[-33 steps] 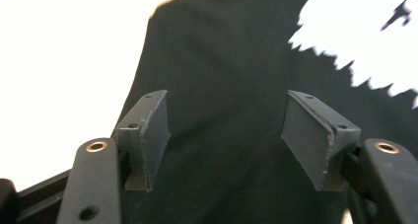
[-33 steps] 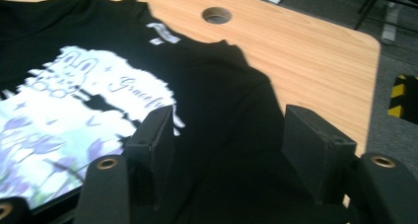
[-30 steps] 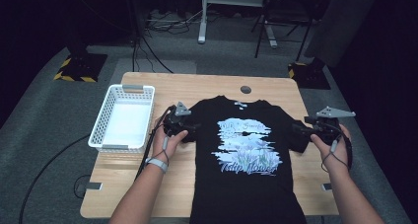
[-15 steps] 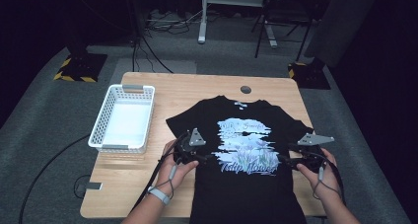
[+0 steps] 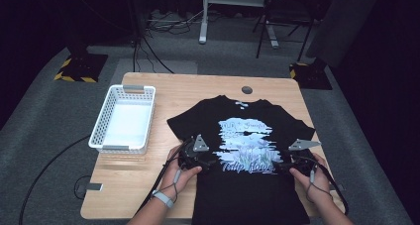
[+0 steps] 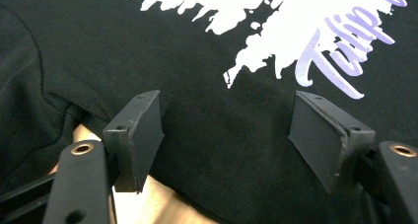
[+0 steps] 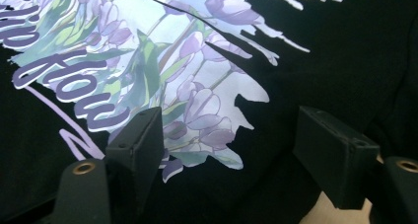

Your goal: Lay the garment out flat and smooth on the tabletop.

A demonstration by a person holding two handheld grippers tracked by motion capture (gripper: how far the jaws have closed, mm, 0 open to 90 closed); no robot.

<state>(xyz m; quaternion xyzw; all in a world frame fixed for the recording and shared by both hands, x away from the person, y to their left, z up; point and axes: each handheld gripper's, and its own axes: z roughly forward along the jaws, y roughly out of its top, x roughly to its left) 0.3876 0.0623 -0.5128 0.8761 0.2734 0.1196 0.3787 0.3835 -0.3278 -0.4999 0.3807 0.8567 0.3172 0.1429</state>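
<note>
A black T-shirt (image 5: 242,136) with a pale tulip print lies flat, face up, on the wooden table (image 5: 188,86), its hem at the near edge. My left gripper (image 5: 209,161) sits low at the shirt's left side edge, below the sleeve. Its jaws stand open over the fabric (image 6: 148,46), and the left gripper (image 6: 226,135) grips nothing. My right gripper (image 5: 278,166) is at the shirt's right side edge. Its jaws have just been opening, and the right gripper (image 7: 229,145) now stands open above the printed cloth (image 7: 345,46) without pressing it.
A white mesh basket (image 5: 99,131) stands empty on the table's left side. A small round grommet (image 5: 246,90) sits near the far edge. Bare wood shows left of the shirt (image 6: 162,204). Dark floor, cables and chair legs lie beyond the table.
Both hands have come back toward the near edge and down, from the sleeves to the shirt's sides beside the print. The shirt lies as before.
</note>
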